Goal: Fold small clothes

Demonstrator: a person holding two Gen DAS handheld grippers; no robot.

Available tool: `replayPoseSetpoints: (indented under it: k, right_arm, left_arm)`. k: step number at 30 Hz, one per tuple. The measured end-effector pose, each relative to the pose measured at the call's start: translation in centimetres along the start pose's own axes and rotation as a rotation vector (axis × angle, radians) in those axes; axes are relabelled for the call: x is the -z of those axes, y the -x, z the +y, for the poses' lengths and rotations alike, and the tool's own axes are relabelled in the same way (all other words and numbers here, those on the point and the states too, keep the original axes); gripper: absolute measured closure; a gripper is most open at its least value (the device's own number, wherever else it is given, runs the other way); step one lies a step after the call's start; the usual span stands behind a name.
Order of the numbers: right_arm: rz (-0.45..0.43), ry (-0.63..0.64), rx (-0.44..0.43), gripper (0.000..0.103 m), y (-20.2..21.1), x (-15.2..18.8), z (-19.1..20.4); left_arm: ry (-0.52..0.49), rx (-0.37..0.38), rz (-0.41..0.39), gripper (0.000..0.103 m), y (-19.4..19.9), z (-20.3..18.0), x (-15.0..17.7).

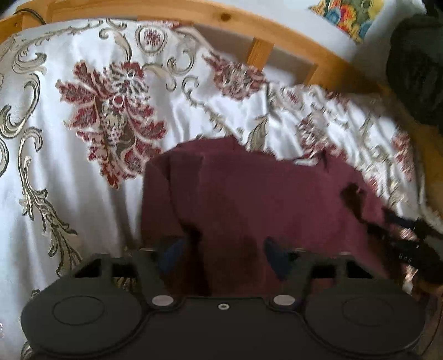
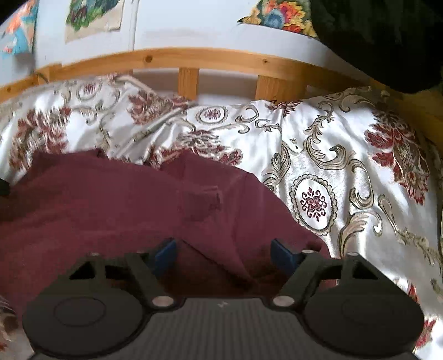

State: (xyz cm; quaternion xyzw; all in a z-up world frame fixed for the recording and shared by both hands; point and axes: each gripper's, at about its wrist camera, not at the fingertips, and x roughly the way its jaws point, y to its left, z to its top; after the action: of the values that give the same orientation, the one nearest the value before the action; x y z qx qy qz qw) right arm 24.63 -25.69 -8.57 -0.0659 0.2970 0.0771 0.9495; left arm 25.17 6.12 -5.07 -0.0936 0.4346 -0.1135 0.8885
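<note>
A maroon garment (image 1: 263, 193) lies spread on a white floral bedspread (image 1: 69, 180), with its left part folded over itself. My left gripper (image 1: 224, 256) hovers low over the garment's near edge; its blue-padded fingers stand apart and the cloth shows in the gap, not pinched. In the right wrist view the same garment (image 2: 110, 199) fills the lower left, a fold ridge running towards the camera. My right gripper (image 2: 224, 254) is open above the garment's right near edge, its pads clear of the cloth. The right gripper's dark body (image 1: 409, 243) shows blurred at the right of the left wrist view.
A wooden bed rail (image 2: 193, 58) with slats runs along the far side of the bedspread (image 2: 346, 166). A dark bulky object (image 2: 373, 36) sits at the far right corner. A bright floral fabric (image 1: 351, 13) lies beyond the rail.
</note>
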Motion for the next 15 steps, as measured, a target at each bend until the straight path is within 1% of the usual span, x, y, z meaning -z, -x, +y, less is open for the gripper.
replayPoseSetpoints:
  k: [1,2,3,4,7,9,11,13,15]
  right_arm:
    - [0.008,0.015,0.004,0.057,-0.6,0.0,0.1]
    - [0.017,0.019,0.004,0.074,-1.1,0.1,0.0]
    - [0.020,0.011,0.006,0.095,-1.3,0.1,-0.1]
    - [0.003,-0.006,0.010,0.095,-1.3,0.0,-0.3]
    - [-0.064,-0.083,0.027,0.096,-0.2,-0.5,-1.4]
    - [-0.082,-0.146,0.035,0.096,0.4,-0.7,-2.5]
    - [-0.034,-0.196,0.026,0.096,-0.2,-0.3,-3.4]
    - [0.017,-0.219,0.030,0.096,-1.0,0.3,-3.8]
    - [0.030,-0.226,0.043,0.097,-1.3,0.5,-4.0]
  left_arm:
    - [0.002,-0.002,0.013,0.084,-0.3,0.2,0.1]
    - [0.013,-0.008,0.018,0.097,-0.5,0.4,0.2]
    - [0.024,-0.010,0.012,0.097,-0.4,0.7,0.4]
    - [0.024,-0.011,0.003,0.098,-0.3,0.7,0.5]
    - [-0.026,-0.042,-0.041,0.098,0.7,-0.2,0.9]
    - [-0.036,-0.047,-0.051,0.098,1.0,-0.4,1.0]
    - [-0.019,-0.045,-0.031,0.097,0.5,-0.1,0.9]
    - [0.005,-0.044,-0.004,0.096,-0.3,0.5,0.9]
    - [0.036,-0.040,0.017,0.091,-1.0,1.1,0.9]
